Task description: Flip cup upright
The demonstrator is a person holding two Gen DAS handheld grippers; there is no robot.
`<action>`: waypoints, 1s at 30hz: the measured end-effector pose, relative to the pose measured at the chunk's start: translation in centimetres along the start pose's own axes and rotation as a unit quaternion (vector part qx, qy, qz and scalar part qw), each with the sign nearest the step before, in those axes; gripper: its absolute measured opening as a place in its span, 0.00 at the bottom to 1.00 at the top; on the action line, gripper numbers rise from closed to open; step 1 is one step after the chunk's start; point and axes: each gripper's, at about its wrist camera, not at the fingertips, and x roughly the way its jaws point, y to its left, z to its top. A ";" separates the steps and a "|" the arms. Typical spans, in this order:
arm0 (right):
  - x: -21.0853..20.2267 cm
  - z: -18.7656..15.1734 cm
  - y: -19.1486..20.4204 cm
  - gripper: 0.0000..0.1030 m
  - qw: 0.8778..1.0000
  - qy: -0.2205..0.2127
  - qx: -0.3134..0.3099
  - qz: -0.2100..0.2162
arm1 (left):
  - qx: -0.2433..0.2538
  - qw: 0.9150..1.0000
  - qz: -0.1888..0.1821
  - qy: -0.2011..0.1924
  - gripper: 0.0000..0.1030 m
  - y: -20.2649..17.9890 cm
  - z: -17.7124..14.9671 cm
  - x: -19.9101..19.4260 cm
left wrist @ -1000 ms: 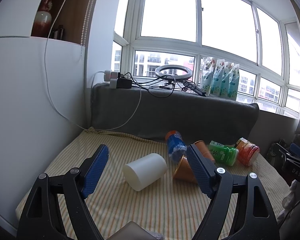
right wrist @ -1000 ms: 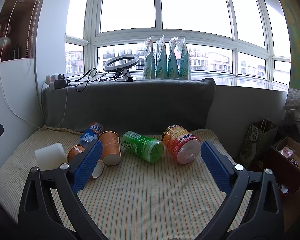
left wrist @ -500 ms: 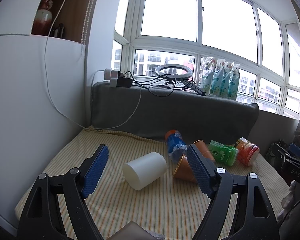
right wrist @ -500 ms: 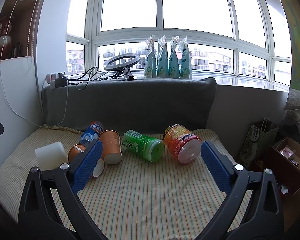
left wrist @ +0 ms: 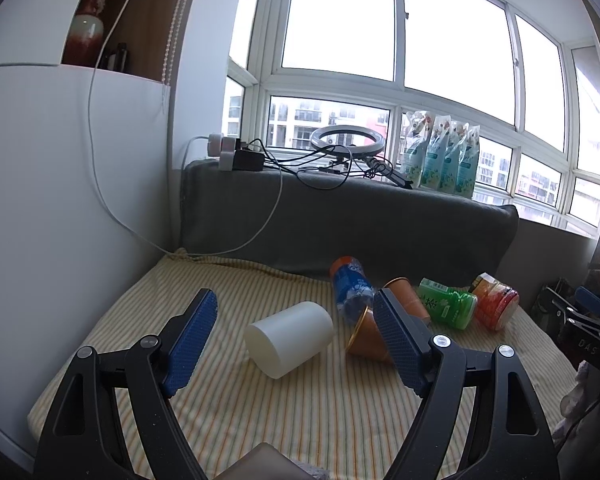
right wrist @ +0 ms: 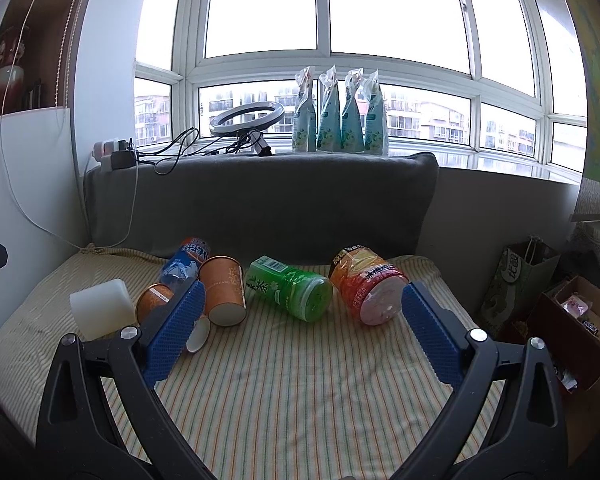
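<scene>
A yellow striped mat carries everything. Near its left edge a white cup lies on its side. Along the back edge, left to right, lie a blue bottle, two orange cups, a green bottle and a red-orange jar, all tipped over. A small white piece, possibly a lid, lies before the orange cups.

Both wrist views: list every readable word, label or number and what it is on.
"茶": green bottle, lying down.
"优选": green paper bag, beside the bed.
"DAS": black gear, at right.
Blue bottle, orange paper cup, orange jar, window pouches: print too blurred.
</scene>
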 end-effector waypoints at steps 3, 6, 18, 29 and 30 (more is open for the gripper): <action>0.2 0.1 0.1 0.97 1.000 0.002 -0.001 0.001 | -0.001 1.000 0.000 0.002 0.78 0.0 -0.1 0.1; 0.4 0.1 0.3 0.97 1.000 0.004 -0.005 0.002 | -0.003 1.000 -0.001 0.005 0.78 0.2 0.0 0.4; 3.9 0.8 1.6 0.97 0.998 0.044 -0.014 0.049 | -0.017 0.999 -0.011 0.034 0.78 1.5 -0.7 1.8; 10.2 2.3 4.8 0.97 0.987 0.102 -0.023 0.125 | -0.017 0.998 -0.011 0.059 0.78 2.6 -1.7 2.8; 10.8 2.5 5.1 0.97 0.985 0.107 -0.026 0.129 | -0.018 0.998 -0.011 0.062 0.78 2.7 -1.9 2.9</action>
